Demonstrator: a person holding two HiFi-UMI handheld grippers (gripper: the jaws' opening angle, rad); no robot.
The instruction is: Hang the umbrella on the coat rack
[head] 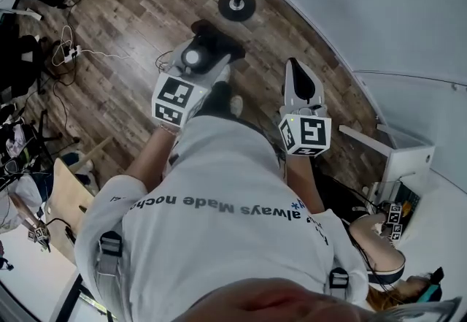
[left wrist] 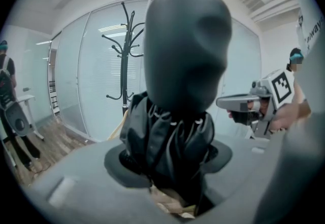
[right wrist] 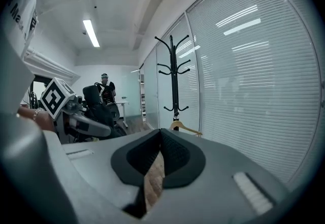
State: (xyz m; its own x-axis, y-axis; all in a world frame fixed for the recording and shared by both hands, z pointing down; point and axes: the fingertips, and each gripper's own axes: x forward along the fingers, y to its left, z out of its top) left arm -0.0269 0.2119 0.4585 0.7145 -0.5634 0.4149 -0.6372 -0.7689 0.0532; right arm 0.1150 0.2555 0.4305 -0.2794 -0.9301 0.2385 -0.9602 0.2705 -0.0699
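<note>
Two grippers are out in front of the person, and only one has work. On the left, the left gripper has its jaws part-way apart and clamped round the folded black umbrella, squeezing the bunched cloth. The rounded dark knob at the umbrella's end sticks out past the jaws and fills most of the left gripper view. Beyond it stands the coat rack, a black pole with curled hooks against the glass wall. From the head view its round foot sits on the wood floor ahead of both grippers and well apart from them, and a wooden hanger shows low by the pole. To the right, the right gripper is pinched fully together with nothing in it, pointing much the same way as its neighbour. I'd say this is the carrying stage: the umbrella is picked up and held, but it is not yet at the rack. The next move calls for closing the gap to the pole, then raising the umbrella to one of the hooks. I can't see a strap or crook on it, so the free right gripper may be needed to find a loop and slip it over a hook.
</note>
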